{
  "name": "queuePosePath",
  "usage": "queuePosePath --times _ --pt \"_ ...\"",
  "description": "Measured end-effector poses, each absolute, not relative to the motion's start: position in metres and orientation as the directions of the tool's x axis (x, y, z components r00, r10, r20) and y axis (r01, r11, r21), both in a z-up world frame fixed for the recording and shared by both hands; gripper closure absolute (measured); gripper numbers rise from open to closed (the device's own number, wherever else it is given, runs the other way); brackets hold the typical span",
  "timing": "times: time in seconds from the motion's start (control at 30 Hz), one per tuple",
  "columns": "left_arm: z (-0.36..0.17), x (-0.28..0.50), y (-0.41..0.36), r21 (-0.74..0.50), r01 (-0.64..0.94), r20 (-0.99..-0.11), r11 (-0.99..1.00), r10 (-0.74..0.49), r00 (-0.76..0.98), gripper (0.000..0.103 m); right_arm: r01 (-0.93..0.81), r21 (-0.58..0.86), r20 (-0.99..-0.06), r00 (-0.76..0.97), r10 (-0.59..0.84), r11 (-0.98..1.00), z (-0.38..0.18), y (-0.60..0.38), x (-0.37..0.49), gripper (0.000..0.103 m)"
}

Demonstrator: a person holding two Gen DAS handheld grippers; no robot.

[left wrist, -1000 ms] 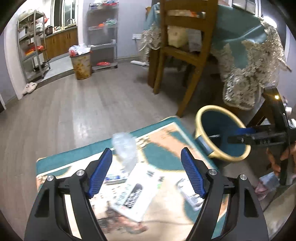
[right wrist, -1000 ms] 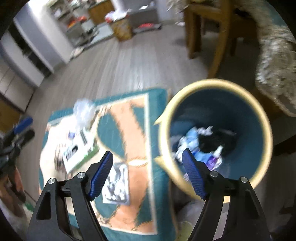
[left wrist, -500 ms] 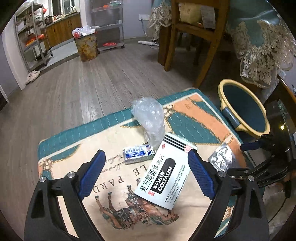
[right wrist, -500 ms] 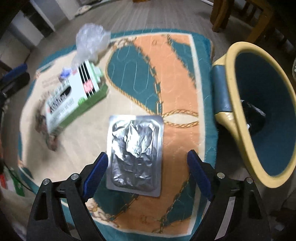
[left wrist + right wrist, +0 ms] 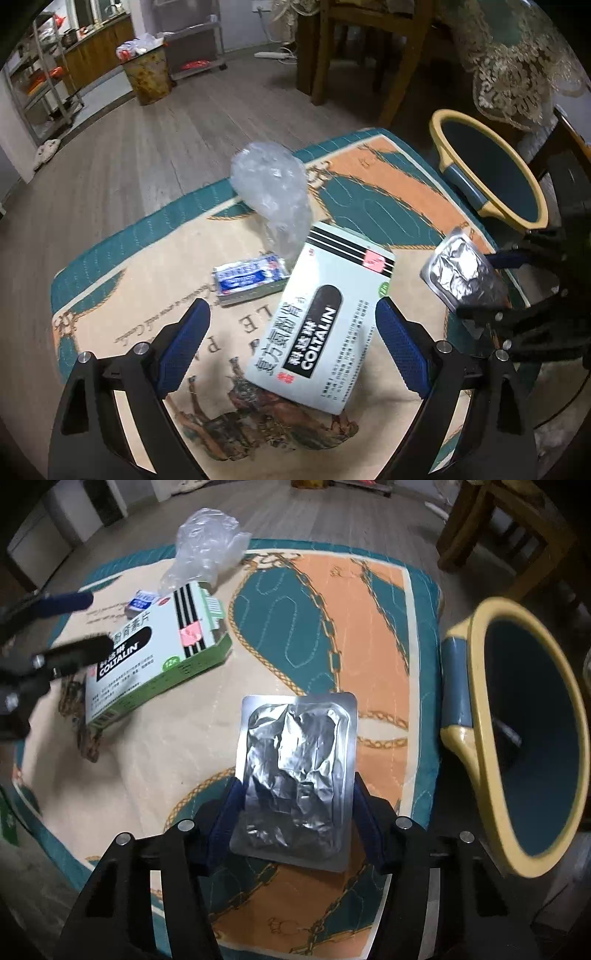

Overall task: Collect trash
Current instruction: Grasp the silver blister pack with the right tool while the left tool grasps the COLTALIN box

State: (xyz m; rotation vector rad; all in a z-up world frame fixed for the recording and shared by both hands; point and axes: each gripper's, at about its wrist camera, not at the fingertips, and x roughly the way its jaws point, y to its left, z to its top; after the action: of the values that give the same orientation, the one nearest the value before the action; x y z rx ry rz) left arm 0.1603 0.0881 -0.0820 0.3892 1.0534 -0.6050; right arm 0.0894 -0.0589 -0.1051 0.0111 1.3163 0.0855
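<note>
One item is now in the grip: the right gripper (image 5: 293, 812) has closed on the foil blister pack (image 5: 297, 771), pads on both long edges; half a second ago it still lay flat on the mat (image 5: 373, 627) between spread jaws. In the left view the pack sits tilted off the mat near its right edge. The bin (image 5: 532, 734) stands just beside that edge, so the drop looks like a short swing. The left gripper (image 5: 291, 341), jaws wide and empty, has come down over the Coltalin box (image 5: 325, 317) mid-mat. The plastic wrap (image 5: 271, 192) and small blue packet (image 5: 249, 275) are untouched.
</note>
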Motion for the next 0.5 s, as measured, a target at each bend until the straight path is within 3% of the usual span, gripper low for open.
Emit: queuePosePath --times 0.5 --pt "-0.114 0.158 0.060 0.021 0.678 -0.928 0.735 -0.237 0.286 0.013 0.069 0.213 -0.917 0.360 0.175 0.975 -0.052 -0.124 0.104 0.043"
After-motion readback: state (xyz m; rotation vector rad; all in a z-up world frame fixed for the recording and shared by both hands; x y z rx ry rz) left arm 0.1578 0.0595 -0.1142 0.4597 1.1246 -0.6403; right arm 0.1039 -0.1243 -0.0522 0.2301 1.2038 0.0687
